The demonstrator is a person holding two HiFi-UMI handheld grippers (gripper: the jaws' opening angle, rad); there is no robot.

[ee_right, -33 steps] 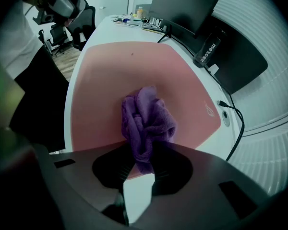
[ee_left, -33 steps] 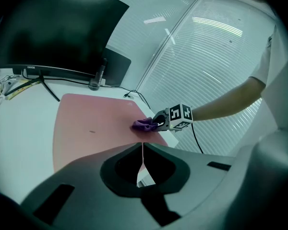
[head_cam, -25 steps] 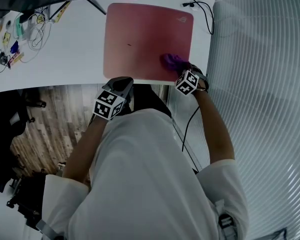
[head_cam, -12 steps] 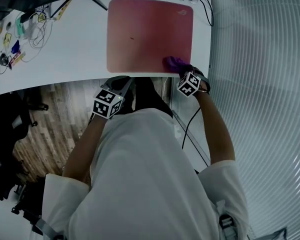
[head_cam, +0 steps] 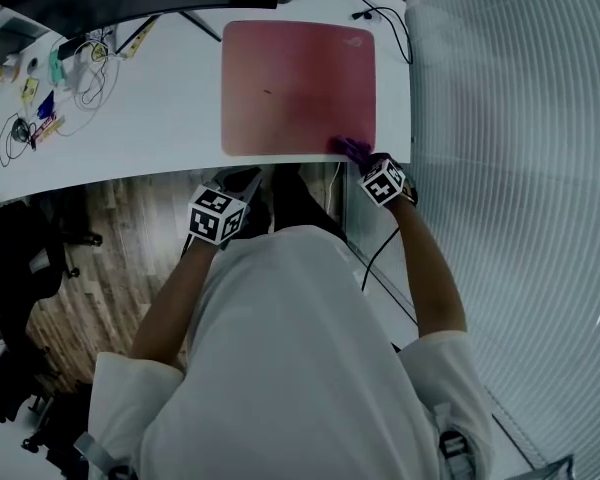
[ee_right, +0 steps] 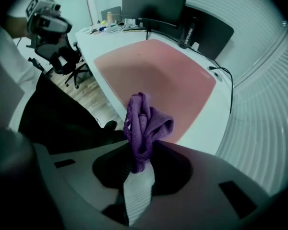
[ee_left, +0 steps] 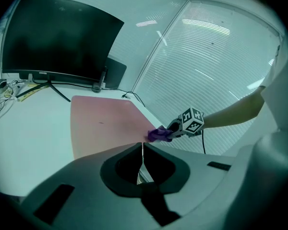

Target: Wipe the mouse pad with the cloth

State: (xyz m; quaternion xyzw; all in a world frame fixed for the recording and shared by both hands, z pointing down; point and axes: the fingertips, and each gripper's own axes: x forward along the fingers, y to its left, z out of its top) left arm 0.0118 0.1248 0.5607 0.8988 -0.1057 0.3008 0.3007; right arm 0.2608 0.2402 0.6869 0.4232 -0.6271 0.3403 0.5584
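A pink mouse pad [head_cam: 298, 86] lies on the white desk [head_cam: 150, 118], also seen in the left gripper view as the pad [ee_left: 103, 126] and in the right gripper view as the pad [ee_right: 156, 80]. A bunched purple cloth [head_cam: 353, 149] sits at the pad's near right corner, held by my right gripper [head_cam: 365, 158]. Its jaws are shut on the cloth [ee_right: 144, 123], which hangs just above the pad's near edge. My left gripper [head_cam: 242, 181] hovers off the desk's front edge, jaws shut and empty [ee_left: 142, 147], left of the right gripper [ee_left: 180, 127].
A dark monitor [ee_left: 57, 40] stands behind the pad. Cables and small items [head_cam: 50, 88] clutter the desk's left part. A black cable [head_cam: 385, 23] runs at the back right. A ribbed white wall [head_cam: 520, 168] is right of the desk; an office chair [head_cam: 20, 258] stands on the wooden floor.
The right gripper has drawn the cloth back toward the pad's near right corner and edge. The head view has shifted, so the pad looks farther away. The left gripper stays off the desk edge.
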